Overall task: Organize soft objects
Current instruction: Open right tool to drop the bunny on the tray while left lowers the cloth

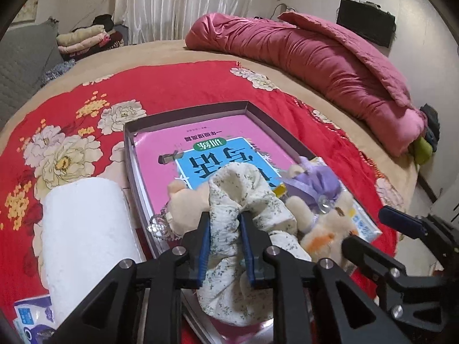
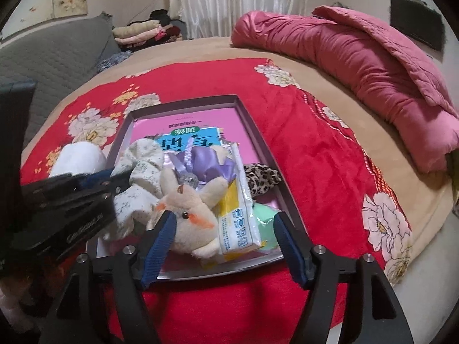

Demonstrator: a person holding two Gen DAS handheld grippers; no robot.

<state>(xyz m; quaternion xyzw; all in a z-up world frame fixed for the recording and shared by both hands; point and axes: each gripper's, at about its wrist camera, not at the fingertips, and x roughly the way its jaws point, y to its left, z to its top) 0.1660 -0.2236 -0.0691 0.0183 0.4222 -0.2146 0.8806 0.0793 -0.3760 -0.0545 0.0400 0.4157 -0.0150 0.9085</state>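
Observation:
A grey tray point(image 1: 186, 114) point(image 2: 258, 140) lies on the red flowered bed cover with a pink book point(image 1: 160, 149) point(image 2: 229, 117) in it. My left gripper point(image 1: 225, 219) point(image 2: 120, 176) is shut on a cream flowered cloth point(image 1: 238, 189) point(image 2: 143, 157) over the tray's near left part. A cream plush toy point(image 1: 324, 229) point(image 2: 189, 215) with a purple ribbon point(image 1: 315, 183) point(image 2: 206, 166) lies beside the cloth. My right gripper point(image 2: 223, 219) is open, its fingers either side of the plush and a tissue pack point(image 2: 235, 218). It shows at the right of the left wrist view point(image 1: 373, 226).
A white paper roll point(image 1: 86, 229) point(image 2: 77, 157) lies left of the tray. A leopard-print item point(image 2: 262, 176) and a pale green item point(image 2: 264, 215) sit in the tray's right part. A rolled pink quilt point(image 1: 315, 57) point(image 2: 358, 57) lies across the far bed. A blue-and-white pack point(image 1: 31, 318) sits near left.

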